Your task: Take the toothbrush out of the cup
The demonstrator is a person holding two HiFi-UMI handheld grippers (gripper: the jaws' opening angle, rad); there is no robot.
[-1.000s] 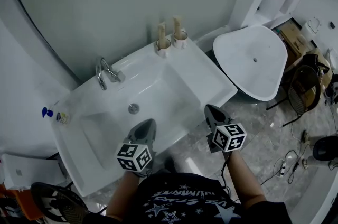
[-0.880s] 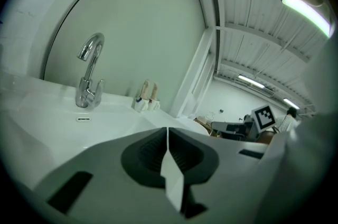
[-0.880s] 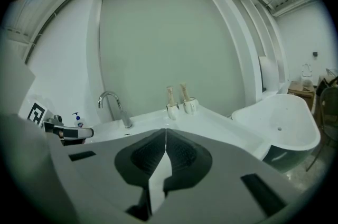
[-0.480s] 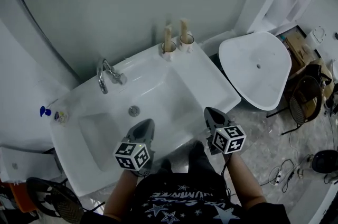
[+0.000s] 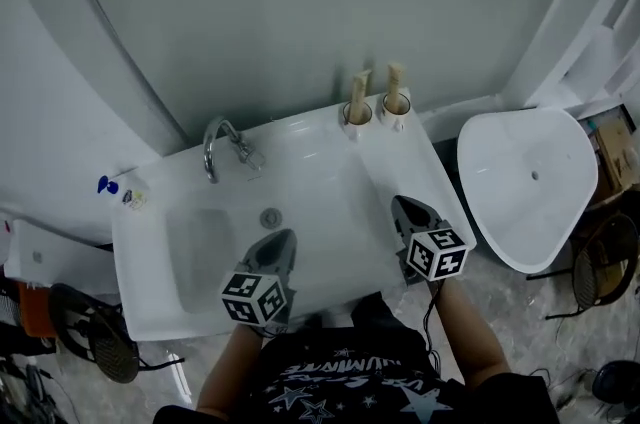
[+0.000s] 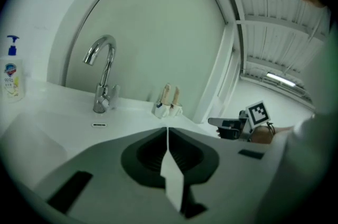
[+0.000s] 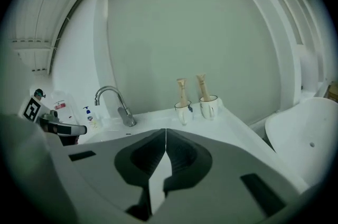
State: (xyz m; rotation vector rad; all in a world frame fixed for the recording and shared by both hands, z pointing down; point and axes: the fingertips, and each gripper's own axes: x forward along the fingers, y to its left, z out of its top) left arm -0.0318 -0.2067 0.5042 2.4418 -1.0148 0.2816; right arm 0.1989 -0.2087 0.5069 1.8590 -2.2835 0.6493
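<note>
While both grippers hang on the person's side of the tap (image 5: 222,144), neither carries anything.

Left gripper (image 5: 283,238): jaws pressed together, nothing between them. It sits almost straight out from the tap, over the front of the sink (image 5: 400,162) bowl.

Right gripper (image 5: 406,206): jaws likewise together and empty. It lies farther right of the tap than the left one, over the sink's flat right-hand surface near the front edge.

Task things: two white cups stand on the sink's back ledge, right of the tap, in the far right corner. The near cup (image 5: 356,115) is the closer to the tap. The far cup (image 5: 396,102) stands just beside it, on the side away from the tap. Each holds one tan-handled brush, upright and sticking well above the rim: near toothbrush (image 5: 358,90), far toothbrush (image 5: 394,75). Both are in their cups, untouched, and both grippers are well apart from them.

In the right gripper view the cups show just right of the closed jaw tips, with the tap off to the left.

Other notes: a soap bottle (image 5: 106,184) with a blue pump stands left of the tap, at the sink's left edge. A white teardrop-shaped basin (image 5: 530,182) lies well right of the tap, beyond the cups and off the sink.
</note>
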